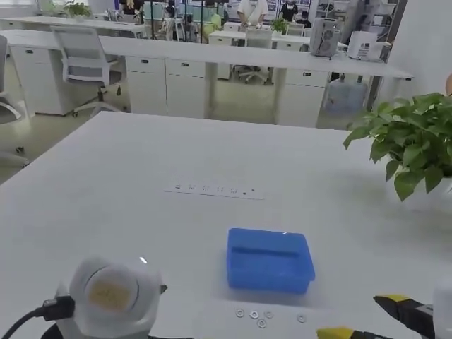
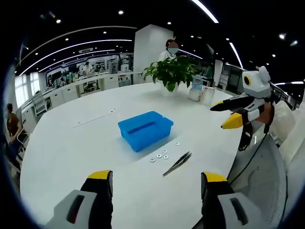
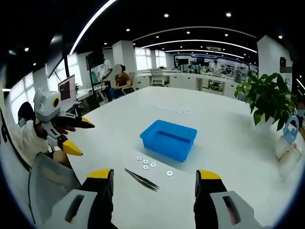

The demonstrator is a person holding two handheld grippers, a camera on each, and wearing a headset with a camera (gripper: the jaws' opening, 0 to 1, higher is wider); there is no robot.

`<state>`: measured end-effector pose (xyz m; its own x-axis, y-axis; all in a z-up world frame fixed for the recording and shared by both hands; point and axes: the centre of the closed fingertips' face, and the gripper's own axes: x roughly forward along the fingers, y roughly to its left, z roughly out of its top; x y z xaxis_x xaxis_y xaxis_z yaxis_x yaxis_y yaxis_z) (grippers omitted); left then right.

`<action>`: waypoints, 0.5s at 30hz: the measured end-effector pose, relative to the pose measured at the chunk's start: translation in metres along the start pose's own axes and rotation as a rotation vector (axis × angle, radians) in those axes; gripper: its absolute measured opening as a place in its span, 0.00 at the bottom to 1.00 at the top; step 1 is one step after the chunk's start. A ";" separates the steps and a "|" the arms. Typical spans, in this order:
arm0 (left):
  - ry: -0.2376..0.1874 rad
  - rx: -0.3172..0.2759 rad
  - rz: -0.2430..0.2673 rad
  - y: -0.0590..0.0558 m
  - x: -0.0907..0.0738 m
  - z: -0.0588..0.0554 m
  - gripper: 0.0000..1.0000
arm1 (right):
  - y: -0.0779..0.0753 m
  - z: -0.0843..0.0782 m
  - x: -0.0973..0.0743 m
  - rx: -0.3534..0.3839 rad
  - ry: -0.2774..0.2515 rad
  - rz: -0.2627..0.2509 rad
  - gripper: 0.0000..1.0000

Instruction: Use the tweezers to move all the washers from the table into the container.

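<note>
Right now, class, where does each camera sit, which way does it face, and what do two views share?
Head view: on the headset, looking forward and down over the container and washers; right gripper shows bottom right.
Left gripper view: low behind its open jaws, facing container, tweezers, plant.
Right gripper view: behind its open jaws, facing the same things; left gripper at left.
Both gripper views share the tweezers.
</note>
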<state>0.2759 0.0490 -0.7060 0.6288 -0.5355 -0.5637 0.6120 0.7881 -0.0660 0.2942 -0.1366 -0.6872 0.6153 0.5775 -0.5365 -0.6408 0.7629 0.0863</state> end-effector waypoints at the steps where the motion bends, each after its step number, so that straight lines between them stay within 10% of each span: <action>1: 0.000 0.000 -0.008 -0.001 0.001 0.000 0.73 | 0.000 0.001 0.000 -0.001 -0.002 0.001 0.66; 15: 0.065 0.079 -0.164 -0.016 0.037 -0.008 0.36 | -0.003 -0.010 0.004 0.054 0.005 -0.016 0.43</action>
<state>0.2852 0.0188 -0.7322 0.4865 -0.6320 -0.6032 0.7410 0.6643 -0.0983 0.2938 -0.1396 -0.6983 0.6228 0.5642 -0.5420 -0.6055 0.7863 0.1228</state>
